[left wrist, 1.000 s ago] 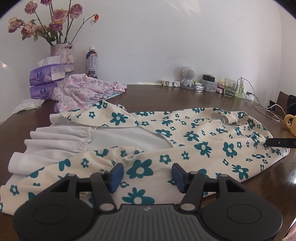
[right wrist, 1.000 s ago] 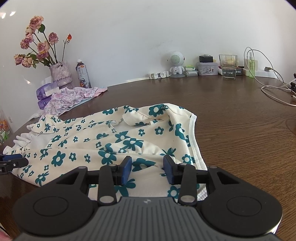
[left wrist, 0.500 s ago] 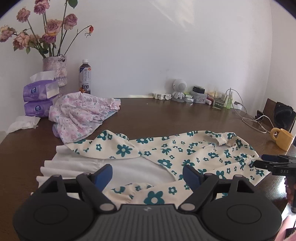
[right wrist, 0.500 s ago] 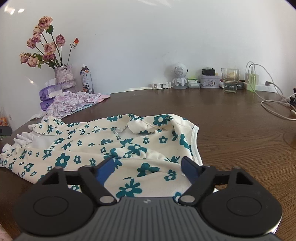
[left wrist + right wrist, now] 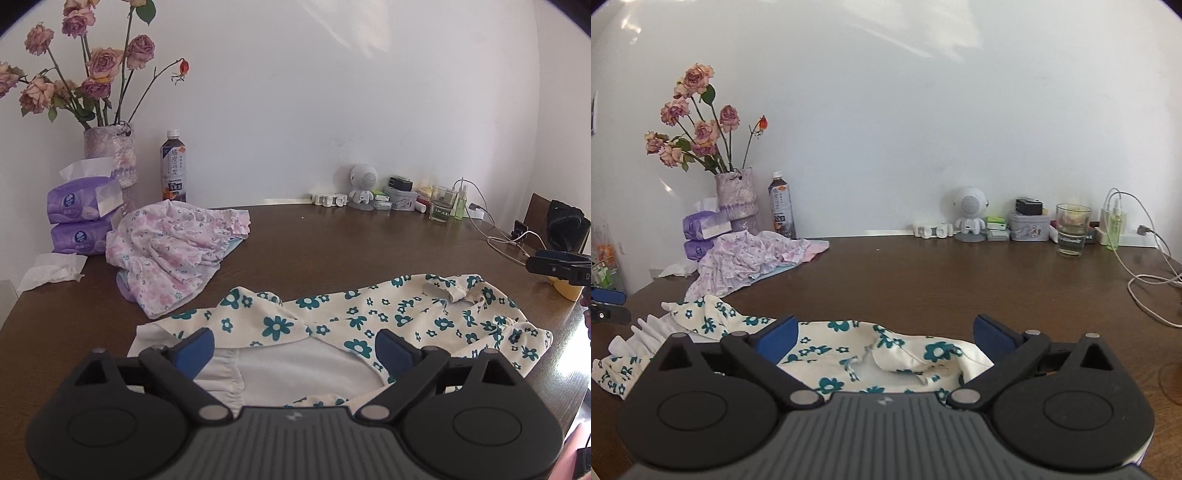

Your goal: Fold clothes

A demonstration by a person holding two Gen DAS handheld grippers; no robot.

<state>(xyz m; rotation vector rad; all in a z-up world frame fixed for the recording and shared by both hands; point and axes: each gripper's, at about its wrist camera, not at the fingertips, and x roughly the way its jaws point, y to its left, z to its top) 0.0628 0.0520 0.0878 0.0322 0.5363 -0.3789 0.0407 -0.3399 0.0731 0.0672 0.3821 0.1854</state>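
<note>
A cream garment with teal flowers [image 5: 388,317] lies folded lengthwise on the dark wooden table [image 5: 351,243], its white lining [image 5: 295,365] showing at the near left. My left gripper [image 5: 295,349] hovers open above that lining, holding nothing. My right gripper [image 5: 884,338] is open too, above the garment's [image 5: 849,354] collar end, with no cloth between its blue pads. The right gripper's fingertips [image 5: 554,264] show at the far right edge of the left wrist view. A crumpled pink floral garment [image 5: 173,251] lies at the back left.
Along the back left stand a vase of dried roses [image 5: 110,155], a drink bottle [image 5: 173,166] and purple tissue packs [image 5: 81,214]. Against the wall are a small white robot figure [image 5: 969,214], a glass [image 5: 1071,229] and cables [image 5: 1145,284]. A yellow mug [image 5: 565,290] sits at the right edge.
Both grippers opened, let go of the flowered garment, and pulled back and up from it. The garment now lies lower in both views.
</note>
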